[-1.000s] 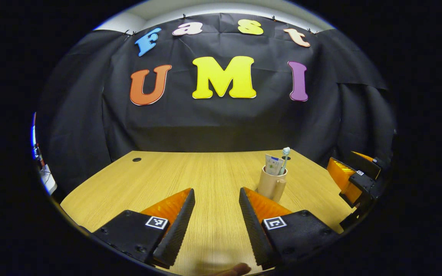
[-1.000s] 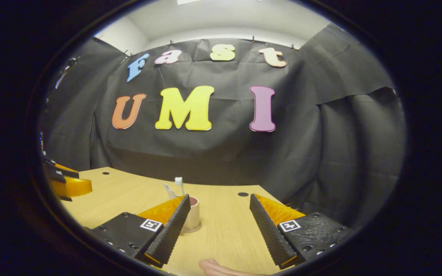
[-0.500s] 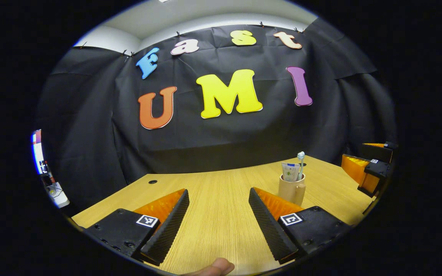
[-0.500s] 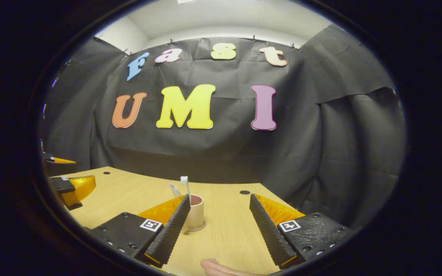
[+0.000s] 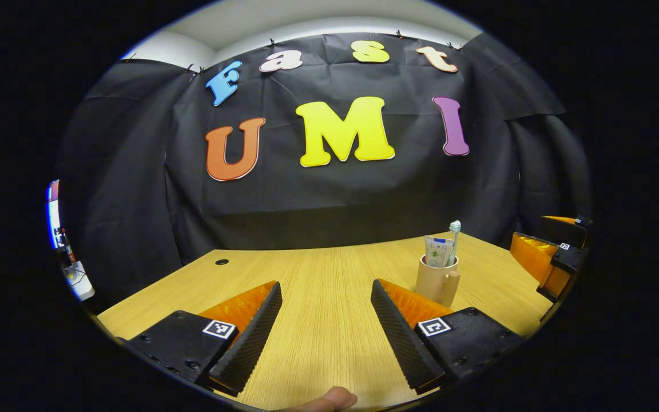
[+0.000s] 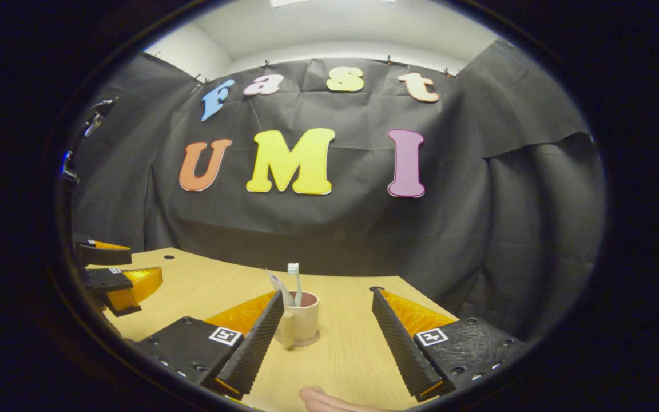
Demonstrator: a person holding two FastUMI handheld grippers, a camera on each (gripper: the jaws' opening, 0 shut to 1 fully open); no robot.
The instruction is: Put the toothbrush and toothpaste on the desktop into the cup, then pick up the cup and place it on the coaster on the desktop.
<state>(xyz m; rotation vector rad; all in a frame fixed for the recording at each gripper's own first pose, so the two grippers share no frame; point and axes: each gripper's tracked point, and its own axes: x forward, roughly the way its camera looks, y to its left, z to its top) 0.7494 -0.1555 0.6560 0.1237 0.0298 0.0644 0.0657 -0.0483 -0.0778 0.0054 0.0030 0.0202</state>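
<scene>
The cup was seen standing upright on the counter, with the toothbrush and the toothpaste both stowed inside it and poking above the rim. In the right gripper view a thin disc could be made out under the cup's base — most likely the coaster, though the edge was too small to be sure of.

Over the last second little was altered around the cup itself; what shifted was the framing. In the right gripper view the cup had been half hidden behind one finger of the right tongs, and by this moment it was seen clear between the two fingers, a little nearer the middle. The right tongs were held spread wide, nothing between them. The left tongs were likewise spread and empty above bare wood, with the cup off to one side beyond one finger; that view had been tilted and then levelled, and the cup sat slightly farther out.

From this it was judged that the loading had been finished and the cup released. If the disc was indeed the coaster, the task was all but done — only a withdrawal of both tongs would be left.
</scene>
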